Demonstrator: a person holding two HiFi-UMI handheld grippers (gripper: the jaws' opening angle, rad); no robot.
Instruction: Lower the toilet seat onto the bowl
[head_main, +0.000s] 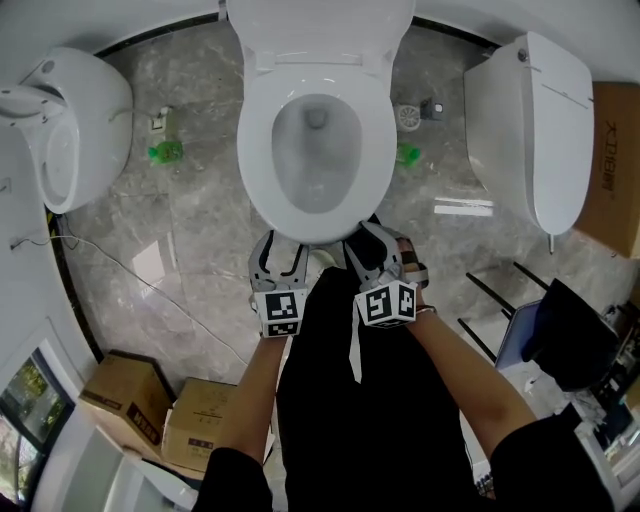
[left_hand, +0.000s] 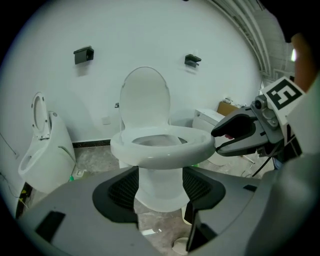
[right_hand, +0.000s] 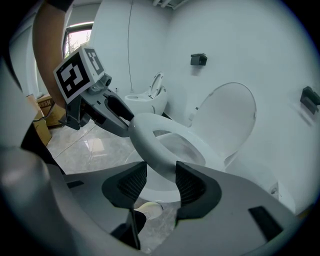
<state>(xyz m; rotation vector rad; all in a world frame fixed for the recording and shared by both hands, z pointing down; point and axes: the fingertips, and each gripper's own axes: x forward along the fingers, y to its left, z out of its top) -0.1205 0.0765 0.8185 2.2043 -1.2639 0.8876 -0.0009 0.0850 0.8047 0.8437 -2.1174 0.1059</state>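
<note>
The white toilet seat (head_main: 262, 150) lies flat on the bowl (left_hand: 157, 187), and the lid (head_main: 320, 25) stands upright against the wall. Both grippers are at the seat's front edge. My left gripper (head_main: 280, 252) is just in front of and below the rim, its jaws open with nothing between the pads (left_hand: 125, 187). My right gripper (head_main: 372, 245) is open too. In the right gripper view the seat's front rim (right_hand: 155, 150) runs into the gap at its jaw tips, and the pads (right_hand: 192, 182) do not press on it. The left gripper view shows the right gripper (left_hand: 220, 140) at the rim's side.
A second toilet (head_main: 70, 120) stands at the left and a third (head_main: 530, 120) at the right. Cardboard boxes (head_main: 125, 395) sit at the lower left, a dark chair (head_main: 530, 330) at the lower right. On the marble floor lie a drain (head_main: 408, 117) and a loose cable (head_main: 120, 270).
</note>
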